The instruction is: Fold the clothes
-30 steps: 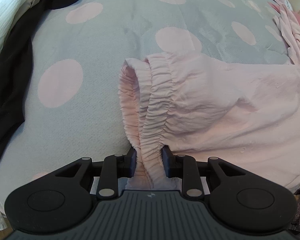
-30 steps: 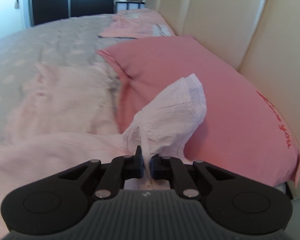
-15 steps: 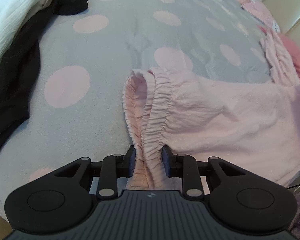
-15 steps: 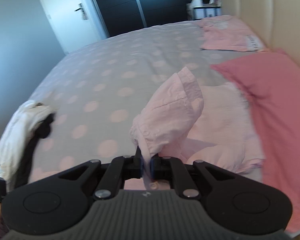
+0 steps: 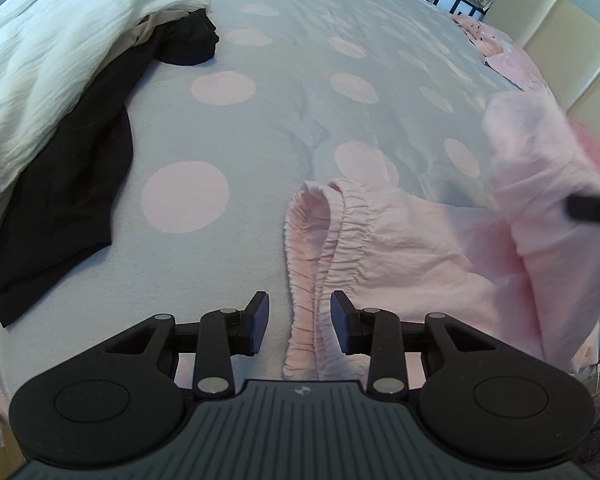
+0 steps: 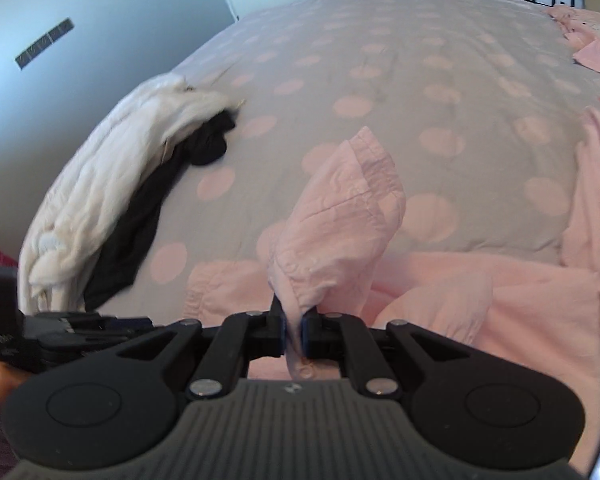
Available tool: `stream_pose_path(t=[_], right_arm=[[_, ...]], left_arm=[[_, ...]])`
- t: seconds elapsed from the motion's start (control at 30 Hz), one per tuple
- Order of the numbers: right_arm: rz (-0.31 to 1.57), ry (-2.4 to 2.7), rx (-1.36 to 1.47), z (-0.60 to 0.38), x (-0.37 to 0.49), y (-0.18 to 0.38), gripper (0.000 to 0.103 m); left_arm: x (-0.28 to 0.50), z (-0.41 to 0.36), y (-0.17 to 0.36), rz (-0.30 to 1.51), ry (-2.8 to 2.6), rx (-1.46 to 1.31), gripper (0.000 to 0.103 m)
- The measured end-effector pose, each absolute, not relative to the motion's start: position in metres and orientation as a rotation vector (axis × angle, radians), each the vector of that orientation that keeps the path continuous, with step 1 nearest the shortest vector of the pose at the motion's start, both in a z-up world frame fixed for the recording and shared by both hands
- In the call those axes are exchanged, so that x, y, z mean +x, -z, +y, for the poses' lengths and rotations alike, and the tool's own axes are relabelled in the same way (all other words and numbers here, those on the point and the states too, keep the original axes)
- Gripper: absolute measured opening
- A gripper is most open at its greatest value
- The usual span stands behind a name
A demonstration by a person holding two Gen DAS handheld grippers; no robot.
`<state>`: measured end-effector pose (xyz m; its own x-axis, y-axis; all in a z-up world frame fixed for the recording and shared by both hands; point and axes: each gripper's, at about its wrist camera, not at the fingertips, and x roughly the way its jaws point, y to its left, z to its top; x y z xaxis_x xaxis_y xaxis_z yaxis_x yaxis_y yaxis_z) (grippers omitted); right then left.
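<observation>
Left wrist view showed a pale pink garment [image 5: 412, 248], soft and creased, lying on the near right part of a grey bedspread with pink dots [image 5: 284, 92]; its gathered elastic waistband [image 5: 320, 264] ran toward the camera in two ruffled folds. Half a second before, the left gripper [image 5: 299, 320] had been clamped on that waistband; now its jaws stood spread apart, with the waistband lying loose between them, closer to the right finger and touching neither clearly. On the right of that view a lifted, blurred fold of the same pink cloth rose beside a dark bar at the frame edge. In the right wrist view the right gripper [image 6: 292, 330] was pressed together on a bunched end of the pink garment [image 6: 340, 216], which stood up in a hooded peak above the jaws, as it had earlier, while the rest trailed flat to the right. A white garment [image 5: 48, 60] and a black garment [image 5: 72, 184] lay heaped along the far left edge of the bed, well apart from both grippers.
</observation>
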<state>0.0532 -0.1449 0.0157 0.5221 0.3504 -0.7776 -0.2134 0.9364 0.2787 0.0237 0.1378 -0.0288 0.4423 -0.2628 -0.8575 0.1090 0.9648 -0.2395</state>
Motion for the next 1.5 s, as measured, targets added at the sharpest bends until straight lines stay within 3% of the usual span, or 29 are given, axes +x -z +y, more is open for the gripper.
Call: stream_pose_path(t=[0.17,0.33,0.4,0.67,0.83,0.93,1.13,1.3,1.37,1.5], right_arm=[[0.986,-0.364,0.124,-0.111,0.057,0.018,0.023],[0.951,-0.453,0.176,-0.104,0.038,0.016,0.053],[0.914,-0.469,0.18,-0.107,0.024,0.007,0.056],[0.742,-0.174,0.253,-0.183,-0.012,-0.01,0.056],[0.818,-0.032,0.263,-0.214,-0.001,0.022,0.038],[0.849,-0.08,0.253,-0.201,0.004,0.04,0.031],[0.821,-0.366,0.191,-0.133,0.002,0.04,0.031],[0.904,-0.591,0.173,-0.081,-0.01,0.057,0.031],[0.946,-0.65,0.138,-0.065,-0.018,0.066,0.031],[0.966,-0.708,0.115,-0.057,-0.029,0.067,0.031]], left_arm=[[0.022,0.144,0.029,1.081,0.23,-0.162,0.032],[0.022,0.148,0.026,1.058,0.225,-0.173,0.032],[0.021,0.148,0.023,1.041,0.226,-0.182,0.032],[0.023,0.135,0.014,1.001,0.249,-0.166,0.032],[0.025,0.126,0.011,0.992,0.257,-0.159,0.032],[0.028,0.117,0.007,0.978,0.266,-0.15,0.032],[0.028,0.107,-0.005,0.924,0.266,-0.143,0.032],[0.024,0.112,-0.01,0.903,0.287,-0.181,0.032],[0.021,0.112,-0.01,0.904,0.296,-0.174,0.04],[0.012,0.105,-0.01,0.906,0.326,-0.128,0.04]])
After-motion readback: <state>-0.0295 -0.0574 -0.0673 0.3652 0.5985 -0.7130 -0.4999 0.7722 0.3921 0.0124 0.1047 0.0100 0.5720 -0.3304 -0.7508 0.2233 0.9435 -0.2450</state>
